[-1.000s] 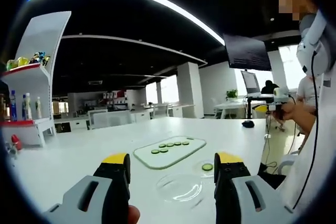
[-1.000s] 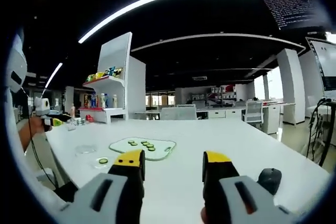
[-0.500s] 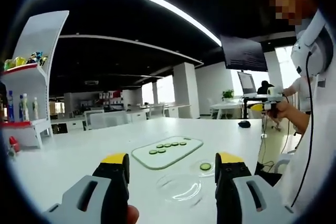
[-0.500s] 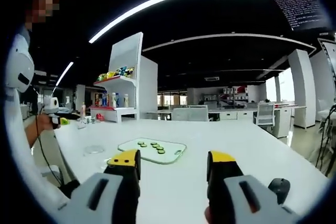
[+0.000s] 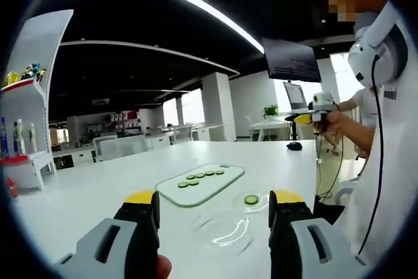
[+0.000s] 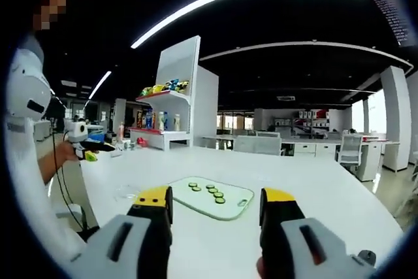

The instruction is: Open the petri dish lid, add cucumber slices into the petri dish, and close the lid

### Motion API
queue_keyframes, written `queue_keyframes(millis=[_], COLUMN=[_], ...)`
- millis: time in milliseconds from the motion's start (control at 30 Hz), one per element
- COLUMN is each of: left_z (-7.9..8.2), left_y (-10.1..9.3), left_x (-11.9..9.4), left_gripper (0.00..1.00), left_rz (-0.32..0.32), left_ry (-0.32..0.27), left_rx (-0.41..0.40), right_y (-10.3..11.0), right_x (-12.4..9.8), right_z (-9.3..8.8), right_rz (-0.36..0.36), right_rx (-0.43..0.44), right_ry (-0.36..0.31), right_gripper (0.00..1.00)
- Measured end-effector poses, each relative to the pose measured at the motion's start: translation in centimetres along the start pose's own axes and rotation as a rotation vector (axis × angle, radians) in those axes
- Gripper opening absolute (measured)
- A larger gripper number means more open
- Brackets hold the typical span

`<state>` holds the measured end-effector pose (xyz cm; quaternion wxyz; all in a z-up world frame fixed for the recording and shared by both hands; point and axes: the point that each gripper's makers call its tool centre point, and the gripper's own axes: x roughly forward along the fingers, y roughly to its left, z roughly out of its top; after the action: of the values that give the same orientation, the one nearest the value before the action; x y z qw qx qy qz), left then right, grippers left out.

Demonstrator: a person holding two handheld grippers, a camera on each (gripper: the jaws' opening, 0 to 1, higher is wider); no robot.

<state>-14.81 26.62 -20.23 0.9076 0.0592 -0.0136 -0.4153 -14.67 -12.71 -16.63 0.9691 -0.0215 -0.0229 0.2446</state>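
My left gripper (image 5: 214, 208) is open and empty, low over the white table (image 5: 78, 194). Between its jaws lies an empty clear petri dish part (image 5: 222, 230). Just past it sits another clear dish part (image 5: 251, 199) holding one cucumber slice. Beyond them is a pale cutting board (image 5: 199, 184) with several cucumber slices (image 5: 199, 176). My right gripper (image 6: 215, 206) is open and empty, facing the same cutting board (image 6: 212, 199) and its slices (image 6: 209, 189) from the other side. A faint clear dish part (image 6: 127, 191) lies left of the board.
A person's hand holds the right gripper (image 5: 307, 117) up at the right of the left gripper view, and the left gripper (image 6: 85, 151) at the left of the right gripper view. A white shelf (image 6: 166, 115) with bottles stands behind. A dark mouse (image 5: 294, 146) lies on the table.
Both views have shifted with the hands. The cutting board now sits centred between the right gripper's jaws. Both grippers stay open and the dishes have not moved.
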Motion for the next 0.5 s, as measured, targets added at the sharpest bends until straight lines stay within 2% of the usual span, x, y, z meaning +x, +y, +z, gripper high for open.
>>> queue_keyframes(millis=[267, 500], left_z=[-0.7, -1.4], left_y=[0.6, 0.8], left_x=[0.1, 0.4], left_gripper=[0.68, 0.68], left_rz=[-0.011, -0.036], left_ry=[0.019, 0.041], left_rx=[-0.003, -0.008], right_y=[3.2, 5.9], right_x=[4.7, 7.7], right_z=[-0.1, -0.8], right_rz=[0.122, 0.233], right_rx=[-0.022, -0.02], right_ry=[0.026, 0.055], right_gripper=[0.54, 0.55])
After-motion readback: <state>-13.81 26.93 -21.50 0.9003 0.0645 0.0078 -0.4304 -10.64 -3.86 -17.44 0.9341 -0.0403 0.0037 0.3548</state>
